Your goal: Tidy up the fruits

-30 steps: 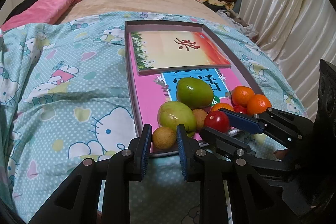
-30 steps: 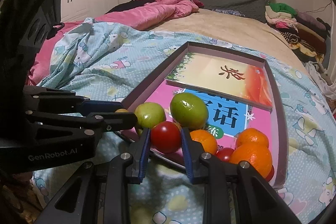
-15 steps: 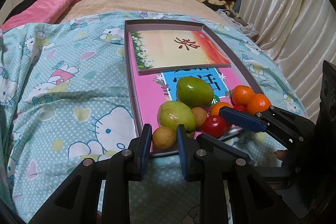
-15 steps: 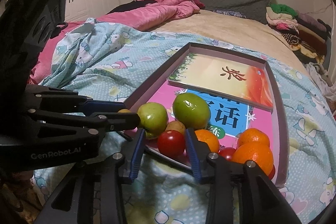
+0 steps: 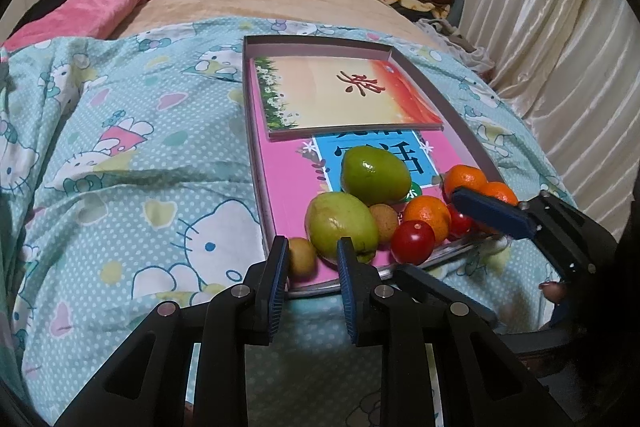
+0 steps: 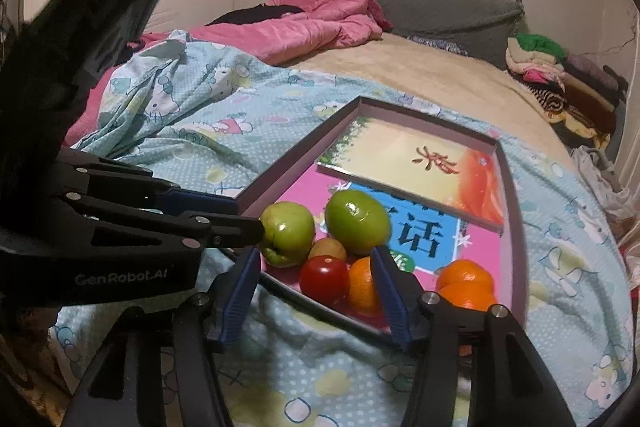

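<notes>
The left claw is clenched on a small round tan fruit at the near corner of the shallow purple cardboard tray on the bed. The right claw has just been opening and is released; the round red tomato rests between its jaws, free, at the tray's near edge beside 1 orange mandarin, probably grouped there.

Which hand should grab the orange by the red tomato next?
Probably the right. The right gripper has just been opening, with the red tomato and orange loose between its fingers. The left gripper is shut on the small brown fruit.
</notes>
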